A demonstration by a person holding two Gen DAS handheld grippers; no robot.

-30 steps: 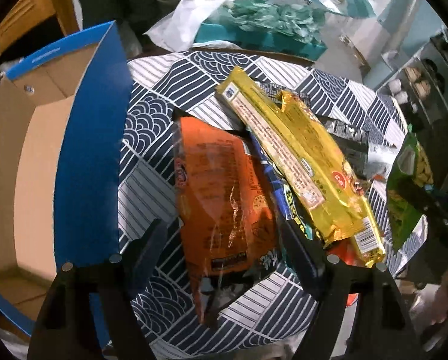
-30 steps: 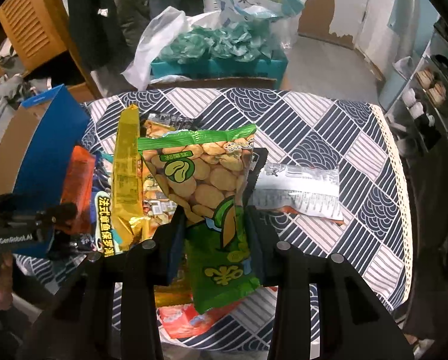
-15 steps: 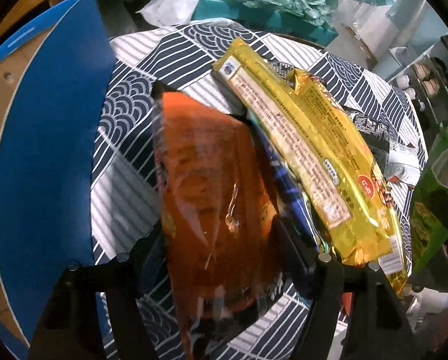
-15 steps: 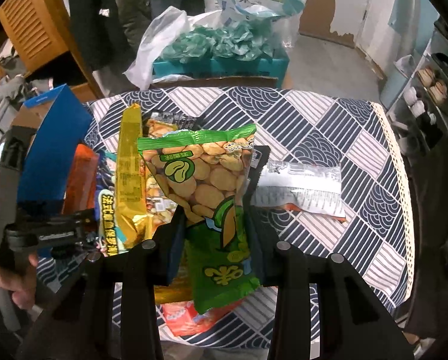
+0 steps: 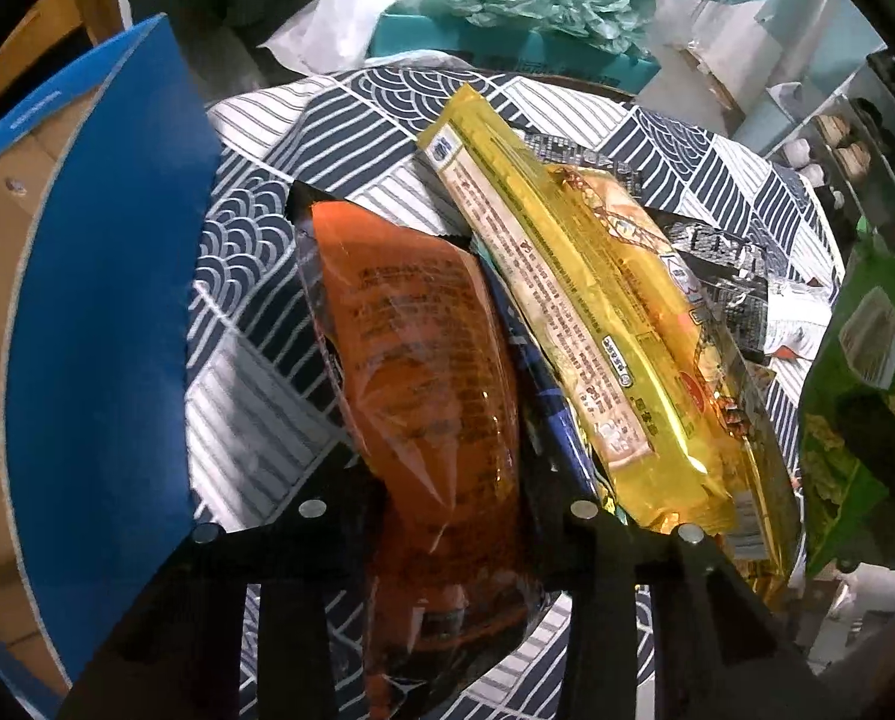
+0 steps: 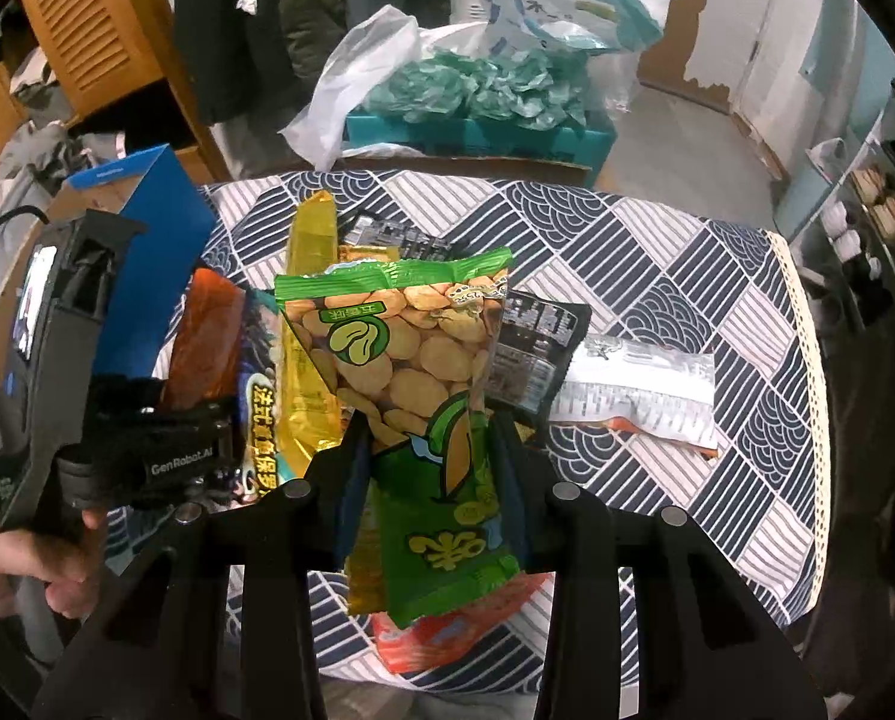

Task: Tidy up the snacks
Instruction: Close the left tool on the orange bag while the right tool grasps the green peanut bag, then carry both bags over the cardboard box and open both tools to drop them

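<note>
Left claw (image 5: 447, 504) has just been closing, now pinching the orange packet (image 5: 411, 372); long axis runs away from claw. Blue box (image 5: 105, 300) sits just left of the packet. Right claw (image 6: 429, 474) pinches the green bag (image 6: 411, 384).

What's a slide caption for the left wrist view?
Left hand-held gripper closing on the orange snack packet, blue box alongside.

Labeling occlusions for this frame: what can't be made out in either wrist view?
- Left wrist: blue packet, mostly buried under orange packet and yellow packet.
- Left wrist: green bag, cut off by the lens edge.
- Right wrist: red packet, hidden under the green bag.
- Both: box interior.
</note>
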